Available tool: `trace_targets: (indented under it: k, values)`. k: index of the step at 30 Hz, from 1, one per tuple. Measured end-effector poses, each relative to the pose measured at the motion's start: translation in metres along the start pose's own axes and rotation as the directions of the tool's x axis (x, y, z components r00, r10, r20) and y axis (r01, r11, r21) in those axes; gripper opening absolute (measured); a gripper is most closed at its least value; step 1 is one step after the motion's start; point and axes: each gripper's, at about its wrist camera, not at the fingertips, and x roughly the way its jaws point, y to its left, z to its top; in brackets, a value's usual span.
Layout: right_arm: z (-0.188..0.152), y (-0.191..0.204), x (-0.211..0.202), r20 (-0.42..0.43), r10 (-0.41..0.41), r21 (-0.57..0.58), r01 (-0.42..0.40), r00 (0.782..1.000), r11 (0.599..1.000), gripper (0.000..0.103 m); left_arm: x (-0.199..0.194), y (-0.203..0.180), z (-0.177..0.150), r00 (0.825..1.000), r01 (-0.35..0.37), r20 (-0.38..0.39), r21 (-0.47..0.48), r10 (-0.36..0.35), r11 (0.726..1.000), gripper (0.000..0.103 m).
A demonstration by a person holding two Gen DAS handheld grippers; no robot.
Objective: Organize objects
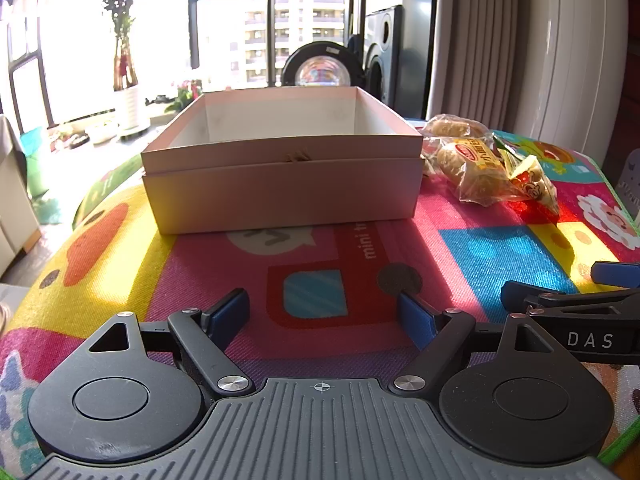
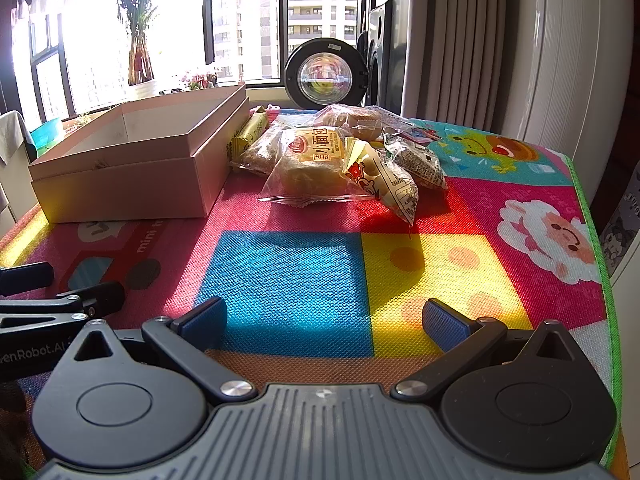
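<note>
Pink box [image 1: 280, 184] lies ahead of the gaping left claw [image 1: 324, 314].

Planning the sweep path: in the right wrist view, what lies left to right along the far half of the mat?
Open cardboard box → yellow wrapped bar → small bread packet → dark printed snack packet.

Your left wrist camera sits low over the colourful mat [image 1: 500, 256], looking forward along its own fingers straight at the near wall of the open box [image 1: 280, 196], which lies close ahead. Your right wrist camera rides at the same height, beside it to the right, facing the pile of snack packets [image 2: 320, 160] ahead, with the box ahead-left. Both views share the box, the packets, the mat and the window [image 2: 248, 28] beyond; each catches the other tool at its edge.
</note>
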Motion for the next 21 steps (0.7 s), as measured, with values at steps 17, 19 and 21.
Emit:
trace_targets:
  k: [17, 19, 21]
  values:
    - [0.0013, 0.0029, 0.0019, 0.000, -0.013, 0.018, 0.013, 1.000, 1.000, 0.103, -0.0001, -0.0001, -0.0001, 1.000, 0.000, 0.000, 0.000, 0.000, 1.000, 0.086]
    - [0.0014, 0.0025, 0.0021, 0.000, -0.014, 0.019, 0.014, 1.000, 1.000, 0.103, 0.0001, 0.0001, 0.0000, 1.000, -0.001, 0.000, 0.002, 0.001, 1.000, 0.086]
    - [0.0015, 0.0027, 0.0022, 0.000, -0.013, 0.020, 0.013, 1.000, 1.000, 0.103, -0.0001, 0.0001, 0.0000, 1.000, -0.002, 0.000, 0.000, 0.002, 1.000, 0.087]
